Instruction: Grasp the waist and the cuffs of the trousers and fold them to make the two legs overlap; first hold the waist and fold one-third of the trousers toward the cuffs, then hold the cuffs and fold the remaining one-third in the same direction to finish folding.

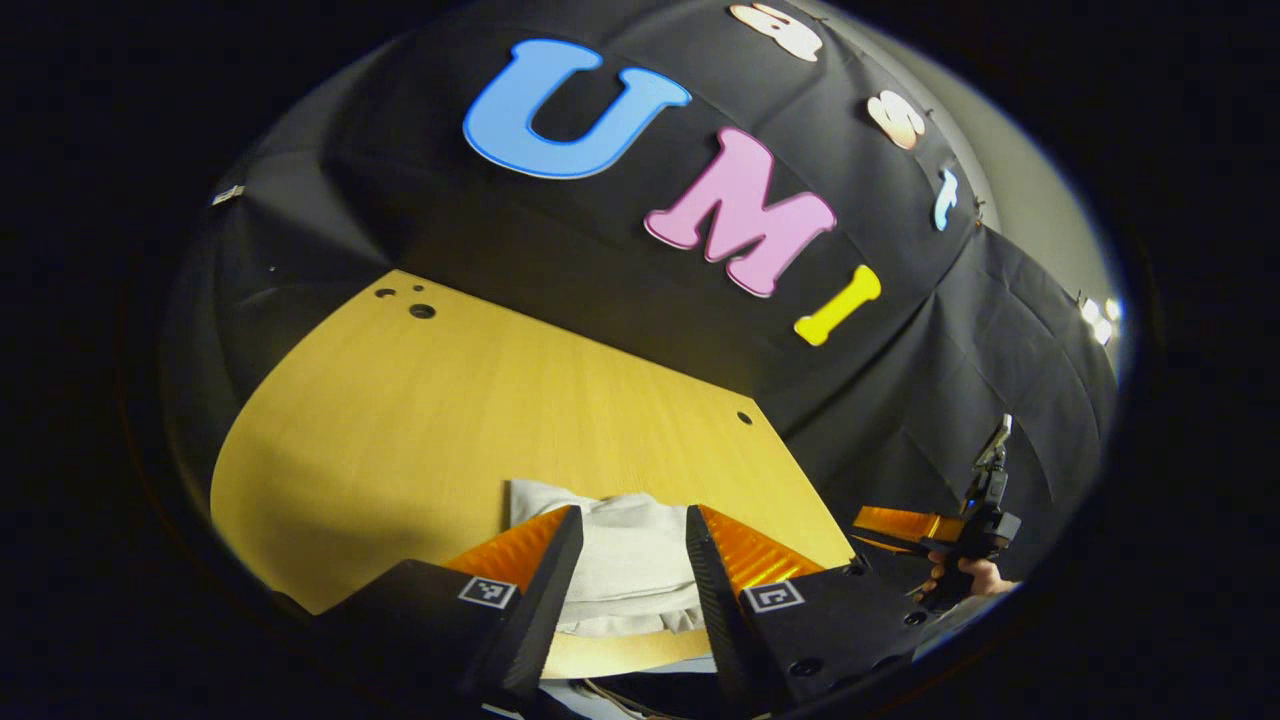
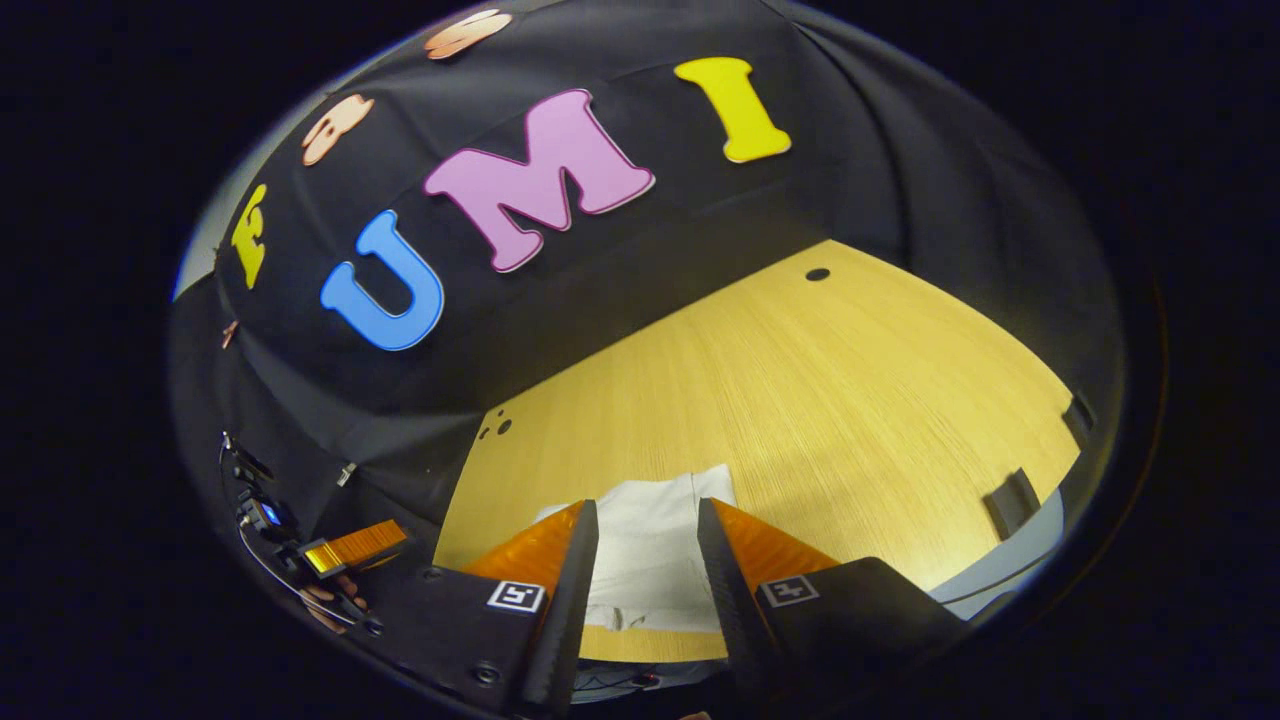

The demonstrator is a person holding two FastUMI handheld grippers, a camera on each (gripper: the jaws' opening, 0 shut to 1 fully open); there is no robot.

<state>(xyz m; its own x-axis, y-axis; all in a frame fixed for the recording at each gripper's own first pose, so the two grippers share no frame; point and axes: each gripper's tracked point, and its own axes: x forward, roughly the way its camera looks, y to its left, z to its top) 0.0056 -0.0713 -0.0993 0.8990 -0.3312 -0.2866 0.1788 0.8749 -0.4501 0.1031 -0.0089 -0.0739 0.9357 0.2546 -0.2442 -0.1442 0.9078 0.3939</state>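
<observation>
The folded white trousers (image 1: 625, 555) lie at the near edge of the wooden table (image 1: 420, 420), low in the frame's centre. The left gripper (image 1: 630, 545) hangs spread above them, gripping nothing; in the right gripper view, the right gripper (image 2: 648, 545) does likewise over the trousers (image 2: 650, 550). The other gripper shows at lower right.

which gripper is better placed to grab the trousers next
Hard to call: both grippers, left and right, hang open over the trousers near the table edge. Neither looks clearly better placed.
</observation>
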